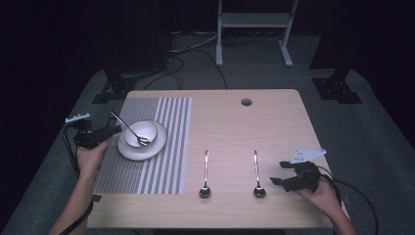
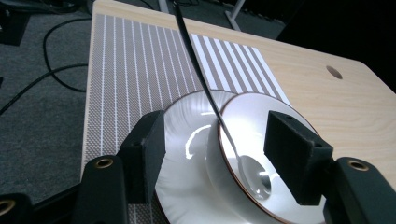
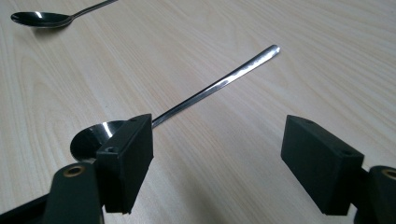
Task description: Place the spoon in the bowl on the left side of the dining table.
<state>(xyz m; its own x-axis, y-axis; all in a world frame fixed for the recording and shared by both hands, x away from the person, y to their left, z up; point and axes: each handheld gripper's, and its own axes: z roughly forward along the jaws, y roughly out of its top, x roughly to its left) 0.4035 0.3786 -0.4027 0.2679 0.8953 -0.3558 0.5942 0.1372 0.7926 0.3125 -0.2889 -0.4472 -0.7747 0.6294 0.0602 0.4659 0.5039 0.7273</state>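
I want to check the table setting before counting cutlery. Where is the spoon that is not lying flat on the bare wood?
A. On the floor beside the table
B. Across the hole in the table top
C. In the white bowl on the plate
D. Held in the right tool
C: the spoon leans with its head inside the white bowl, which stands on the plate.

Dark all around here, black drapes swallowing the walls. Grey carpet [image 1: 303, 73] underfoot, black cables [image 1: 188, 54] snaking across it. A pale metal frame [image 1: 254, 22] stands at the back, black stand feet [image 1: 337, 88] on either side. Light falls on the pale wooden table [image 1: 244, 137], a round hole [image 1: 246, 102] near its far edge.
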